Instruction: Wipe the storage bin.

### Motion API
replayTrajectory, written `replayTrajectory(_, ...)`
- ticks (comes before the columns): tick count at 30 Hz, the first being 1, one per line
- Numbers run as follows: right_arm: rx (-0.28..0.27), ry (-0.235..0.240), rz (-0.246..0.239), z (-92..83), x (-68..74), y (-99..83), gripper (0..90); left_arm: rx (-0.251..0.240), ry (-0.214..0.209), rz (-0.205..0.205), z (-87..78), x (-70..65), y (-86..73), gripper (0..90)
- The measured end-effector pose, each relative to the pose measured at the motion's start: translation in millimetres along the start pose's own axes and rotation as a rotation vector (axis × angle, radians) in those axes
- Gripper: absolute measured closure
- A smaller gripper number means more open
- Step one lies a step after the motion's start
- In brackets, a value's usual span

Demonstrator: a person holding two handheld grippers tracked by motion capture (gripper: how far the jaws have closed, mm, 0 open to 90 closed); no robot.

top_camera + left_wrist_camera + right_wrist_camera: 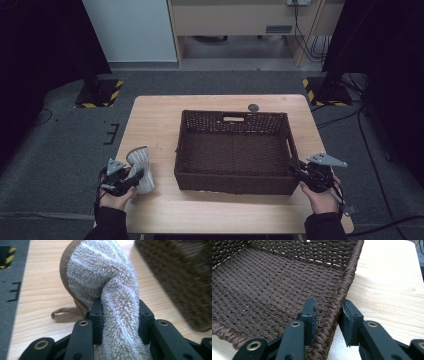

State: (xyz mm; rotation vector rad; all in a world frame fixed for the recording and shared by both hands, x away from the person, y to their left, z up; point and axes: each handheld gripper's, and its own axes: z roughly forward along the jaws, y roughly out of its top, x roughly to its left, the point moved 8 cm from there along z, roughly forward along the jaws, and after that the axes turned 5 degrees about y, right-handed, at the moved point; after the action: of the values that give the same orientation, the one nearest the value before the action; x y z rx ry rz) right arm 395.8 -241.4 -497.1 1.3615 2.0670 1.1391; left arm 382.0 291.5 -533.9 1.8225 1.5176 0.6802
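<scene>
So we've got 2 grippers working here, 1 in each hand. The left gripper (pixel 131 176) sits at the near-left part of the worktop (pixel 155 125), and its fingers (pixel 97 312) are closed up tight on a fluffy grey-beige towel (pixel 100 277) with a tan trim. In the left gripper view the towel runs lengthwise straight away from the fingers, so its long axis points forward and up, and the far end humps over and droops back toward the wood. A little tan hanging loop (pixel 62 313) lies flat on the worktop to the left of the fingers.

From the high view, we see the towel just left of the dark brown woven basket (pixel 235 187), not touching it.

Our right gripper (pixel 328 320) is at the basket's near-right corner, fingers (pixel 310 315) straddling the braided rim (pixel 342 290), 1 inside and 1 outside, pinching the wall. The basket's long side runs left to right across the worktop.
</scene>
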Motion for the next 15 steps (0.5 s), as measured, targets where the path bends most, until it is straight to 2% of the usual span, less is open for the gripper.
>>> replayTrajectory(2,0.0,0.001,0.0,0.0,0.0,0.0,67.7,0.005,-0.009,-0.015,1.9,1.3,-1.1,64.7)
replayTrajectory(5,0.0,-0.001,0.0,0.2,0.0,-0.1,67.7,0.021,0.0,-0.007,4.5,3.6,-3.0,64.5)
replayTrajectory(9,0.001,-0.002,0.0,0.2,0.1,-0.1,67.6,0.047,0.029,0.025,8.8,5.3,-7.2,64.3)
replayTrajectory(15,0.0,-0.002,0.002,0.3,0.2,-0.1,67.6,0.075,0.04,0.06,18.9,3.3,-13.3,62.4)
